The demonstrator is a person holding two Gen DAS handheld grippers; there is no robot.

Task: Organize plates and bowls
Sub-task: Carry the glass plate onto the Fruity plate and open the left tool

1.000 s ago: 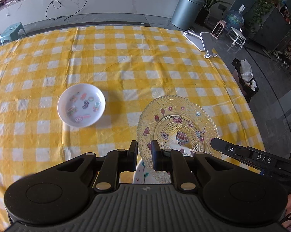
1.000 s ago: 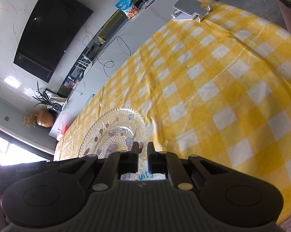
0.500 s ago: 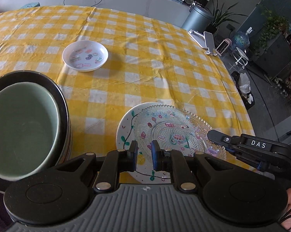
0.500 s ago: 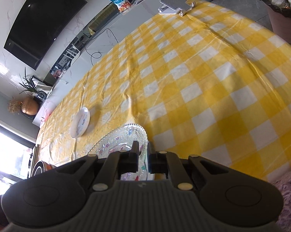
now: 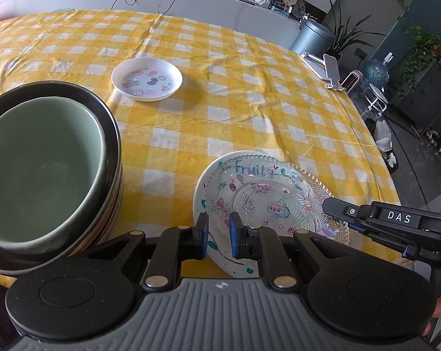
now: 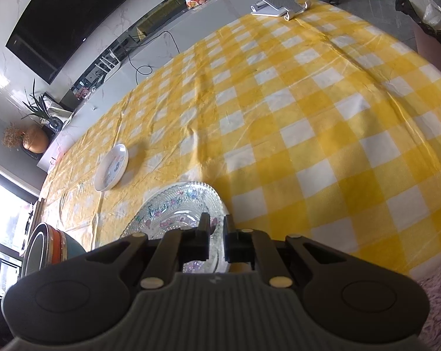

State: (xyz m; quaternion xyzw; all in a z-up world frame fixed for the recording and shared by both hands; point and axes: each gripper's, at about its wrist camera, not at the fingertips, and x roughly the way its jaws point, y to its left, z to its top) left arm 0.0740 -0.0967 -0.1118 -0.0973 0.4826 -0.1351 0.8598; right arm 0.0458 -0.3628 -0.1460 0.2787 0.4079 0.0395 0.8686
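A clear beaded glass plate [image 5: 279, 201] with cartoon stickers lies on a white painted plate [image 5: 208, 181] marked "Fruit" near the table's front edge. My left gripper [image 5: 218, 234] is shut on the white plate's near rim. My right gripper [image 6: 217, 235] is shut on the glass plate's rim [image 6: 179, 204]; it shows at the right of the left wrist view [image 5: 331, 204]. A small white dish [image 5: 146, 79] with stickers lies farther back, also in the right wrist view [image 6: 111, 167]. A green bowl [image 5: 36, 169] sits nested in a black bowl [image 5: 109, 134] at the left.
The table wears a yellow checked cloth [image 5: 249, 93]. A silver phone stand [image 6: 276, 0] stands at the far corner. The bowl stack shows at the left in the right wrist view [image 6: 49, 248]. A bin [image 5: 311, 36] and plants stand on the floor beyond.
Both grippers have drawn back toward the front edge with the plates, now low on the cloth. The bowl stack came into the left view and grew larger.
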